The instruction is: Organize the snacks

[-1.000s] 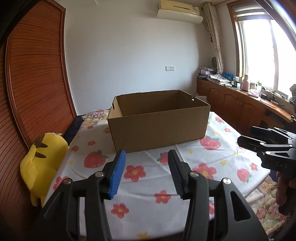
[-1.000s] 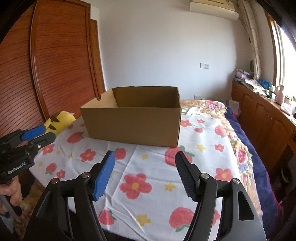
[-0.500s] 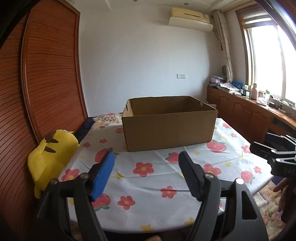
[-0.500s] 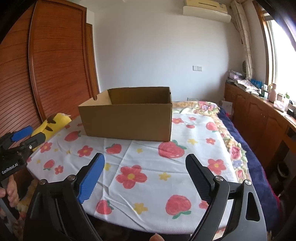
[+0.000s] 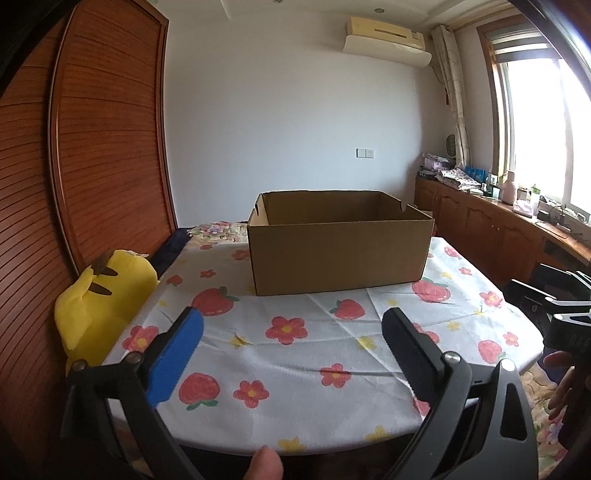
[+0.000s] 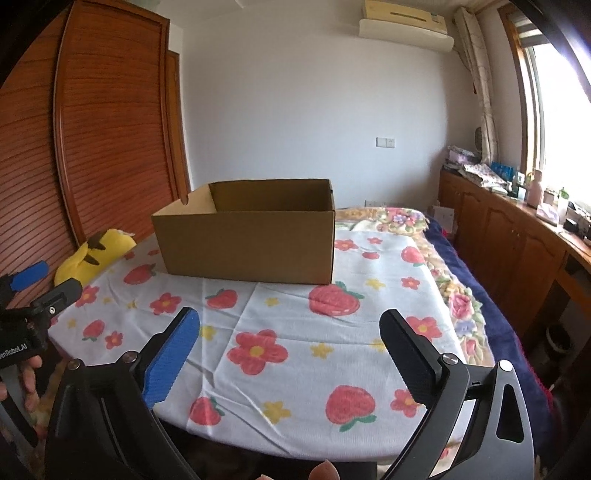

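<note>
I am looking into a home, a lived-in bedroom or spare room. A wall of slatted wooden wardrobe doors [image 5: 107,155] fills my left. An air conditioner [image 5: 388,35] hangs high on the white wall, with a light switch [image 5: 365,153] below it. Under the window [image 5: 535,122] and its curtain [image 5: 452,92], low wooden cabinets [image 6: 509,236] carry bottles, boxes and folded cloth. A table [image 5: 295,354] wears a cloth printed with strawberries and flowers. A yellow plush toy [image 5: 99,295] sits beside it, and a floral quilt [image 6: 454,295] lies past its far side.
</note>
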{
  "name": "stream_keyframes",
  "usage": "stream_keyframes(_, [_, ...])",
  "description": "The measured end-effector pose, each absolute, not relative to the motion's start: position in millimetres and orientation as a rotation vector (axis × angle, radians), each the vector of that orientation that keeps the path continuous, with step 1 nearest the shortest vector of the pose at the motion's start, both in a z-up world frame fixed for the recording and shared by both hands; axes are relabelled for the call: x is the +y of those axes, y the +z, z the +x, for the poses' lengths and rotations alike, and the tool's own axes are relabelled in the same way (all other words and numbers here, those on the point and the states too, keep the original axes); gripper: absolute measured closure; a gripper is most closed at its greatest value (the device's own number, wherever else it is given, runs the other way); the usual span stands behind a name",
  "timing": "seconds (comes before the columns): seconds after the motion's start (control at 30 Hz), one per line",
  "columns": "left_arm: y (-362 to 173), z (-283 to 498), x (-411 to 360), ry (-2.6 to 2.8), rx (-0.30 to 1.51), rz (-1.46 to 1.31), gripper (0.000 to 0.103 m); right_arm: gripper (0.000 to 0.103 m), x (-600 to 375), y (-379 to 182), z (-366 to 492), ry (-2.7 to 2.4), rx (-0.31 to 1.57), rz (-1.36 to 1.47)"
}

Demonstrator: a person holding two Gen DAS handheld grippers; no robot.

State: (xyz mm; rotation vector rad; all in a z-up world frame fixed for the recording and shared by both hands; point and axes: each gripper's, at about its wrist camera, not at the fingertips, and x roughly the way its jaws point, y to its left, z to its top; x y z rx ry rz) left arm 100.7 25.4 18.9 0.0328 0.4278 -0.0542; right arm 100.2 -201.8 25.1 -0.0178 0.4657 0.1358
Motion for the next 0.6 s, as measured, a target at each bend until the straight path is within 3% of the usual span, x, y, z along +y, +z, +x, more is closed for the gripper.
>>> stream_keyframes(0.6, [15.1, 96.1, 25.2, -0.046, 0.424, 0.032, 0.005, 0.001, -203.6, 26.8, 99.6, 0.137, 0.464, -0.009])
